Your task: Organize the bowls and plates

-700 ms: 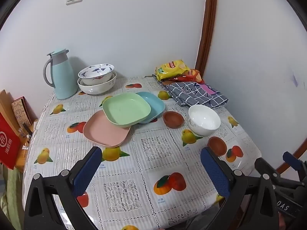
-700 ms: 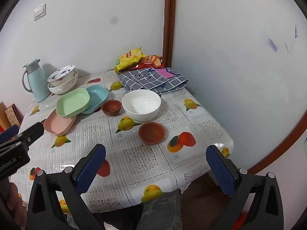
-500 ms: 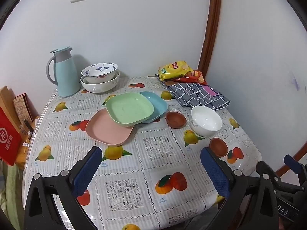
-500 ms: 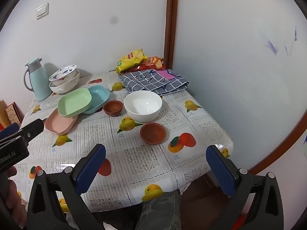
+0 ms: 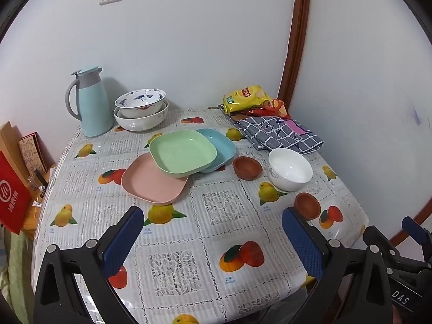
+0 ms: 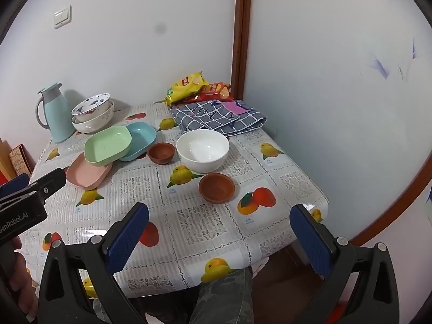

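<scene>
Three square plates overlap mid-table: green plate [image 5: 183, 151] on top, pink plate [image 5: 151, 182] to its left, blue plate [image 5: 220, 147] to its right. A white bowl [image 5: 290, 168] stands between two small brown bowls, one far [image 5: 247, 167] and one near [image 5: 307, 205]. Two patterned bowls [image 5: 140, 108] are stacked at the back. My left gripper [image 5: 212, 240] is open and empty above the table's front. My right gripper [image 6: 218, 239] is open and empty over the front right corner, near the brown bowl [image 6: 216, 188] and white bowl [image 6: 203, 149].
A light blue jug [image 5: 91, 102] stands at the back left. Snack bags [image 5: 247, 98] and a checked cloth [image 5: 278, 133] lie at the back right by the wall. Boxes [image 5: 12, 186] stand off the table's left edge. The table [image 5: 189, 243] has a fruit-print cover.
Both grippers have drawn back and up a little, so the table looks slightly farther. Nothing on the table has moved. Both grippers stay open.
</scene>
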A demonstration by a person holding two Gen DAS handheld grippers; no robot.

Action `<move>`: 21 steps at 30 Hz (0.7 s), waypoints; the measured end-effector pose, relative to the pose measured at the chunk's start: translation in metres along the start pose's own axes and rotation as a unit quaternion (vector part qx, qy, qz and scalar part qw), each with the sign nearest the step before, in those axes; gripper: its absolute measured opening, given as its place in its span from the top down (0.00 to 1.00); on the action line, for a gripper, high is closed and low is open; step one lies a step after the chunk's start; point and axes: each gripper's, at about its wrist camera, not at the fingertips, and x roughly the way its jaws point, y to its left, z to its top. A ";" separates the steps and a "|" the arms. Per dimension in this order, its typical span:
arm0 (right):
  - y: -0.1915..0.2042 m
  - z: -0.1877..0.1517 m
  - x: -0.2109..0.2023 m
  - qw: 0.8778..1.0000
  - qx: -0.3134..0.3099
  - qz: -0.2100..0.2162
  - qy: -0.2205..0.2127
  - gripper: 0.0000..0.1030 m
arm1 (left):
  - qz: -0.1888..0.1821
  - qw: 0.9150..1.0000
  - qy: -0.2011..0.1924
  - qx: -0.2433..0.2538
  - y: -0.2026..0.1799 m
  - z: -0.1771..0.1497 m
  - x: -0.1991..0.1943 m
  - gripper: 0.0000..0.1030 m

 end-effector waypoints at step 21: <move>-0.003 -0.001 -0.007 1.000 0.009 0.003 -0.008 0.00 | -0.007 1.000 -0.007 0.005 -0.002 0.001 -0.006 0.00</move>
